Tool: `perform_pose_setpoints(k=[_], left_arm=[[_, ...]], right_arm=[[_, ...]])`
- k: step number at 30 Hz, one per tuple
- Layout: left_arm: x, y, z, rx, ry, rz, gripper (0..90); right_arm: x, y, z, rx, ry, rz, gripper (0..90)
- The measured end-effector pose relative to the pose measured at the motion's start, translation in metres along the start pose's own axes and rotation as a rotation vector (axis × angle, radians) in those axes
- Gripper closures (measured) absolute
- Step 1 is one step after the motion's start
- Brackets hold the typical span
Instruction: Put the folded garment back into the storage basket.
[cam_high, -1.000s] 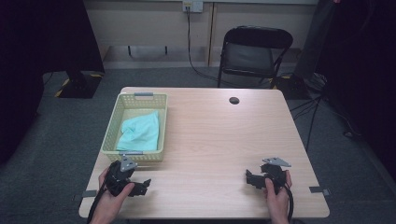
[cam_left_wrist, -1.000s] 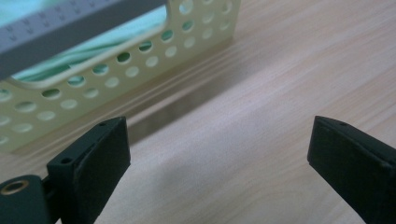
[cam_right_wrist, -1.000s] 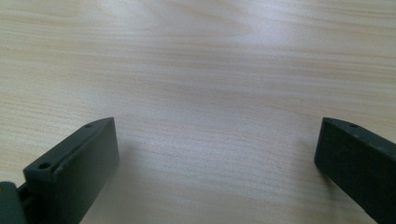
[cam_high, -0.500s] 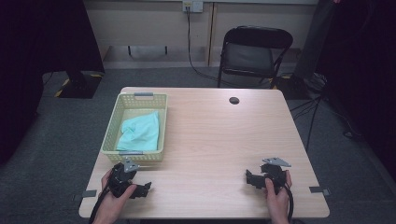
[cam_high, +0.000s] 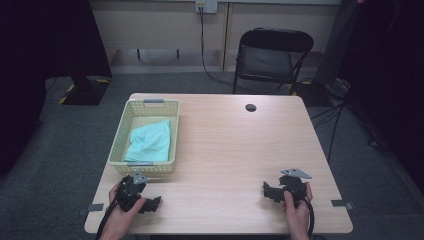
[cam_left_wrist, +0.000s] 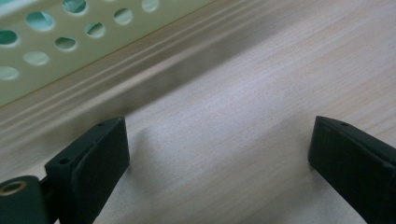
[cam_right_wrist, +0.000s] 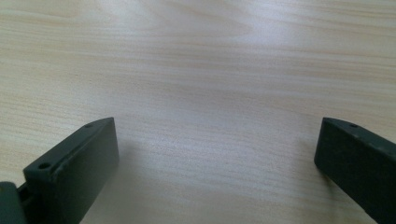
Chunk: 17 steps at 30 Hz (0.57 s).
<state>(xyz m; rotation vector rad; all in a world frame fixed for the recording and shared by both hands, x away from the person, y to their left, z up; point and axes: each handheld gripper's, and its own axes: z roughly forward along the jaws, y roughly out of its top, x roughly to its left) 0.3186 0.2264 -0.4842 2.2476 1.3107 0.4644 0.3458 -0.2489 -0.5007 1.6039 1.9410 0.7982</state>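
1. Pale-yellow plastic basket (cam_high: 148, 136) sits at the left of the high view on the table (cam_high: 230, 150), with a light teal cloth (cam_high: 150, 142) lying inside it.
2. Left hand-held gripper (cam_high: 142, 200) rests at lower left, just in front of the basket; its own view shows the jaws spread wide with nothing between them.
3. Right hand-held gripper (cam_high: 280, 192) rests at lower right, well apart from the basket, its jaws equally wide over bare wood.
4. Risk, as I judge it: reaching in from so close, the left one could knock the near wall (cam_left_wrist: 70, 42) and shove the basket.
5. That perforated wall appears close up in the left gripper view, slightly blurred; teal seems to show through its holes.
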Motion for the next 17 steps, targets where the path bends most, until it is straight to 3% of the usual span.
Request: perform_pose_setpoints(k=[7, 17], left_arm=[[0.0043, -0.0026, 0.0027, -0.006, -0.032, -0.038, 2.3], [0.0036, -0.0076, 0.0045, -0.056, -0.025, -0.054, 0.0]], right_arm=[[0.0000, 0.0000, 0.0000, 0.000, 0.000, 0.000, 0.0], [0.0000, 0.0000, 0.0000, 0.000, 0.000, 0.000, 0.0]])
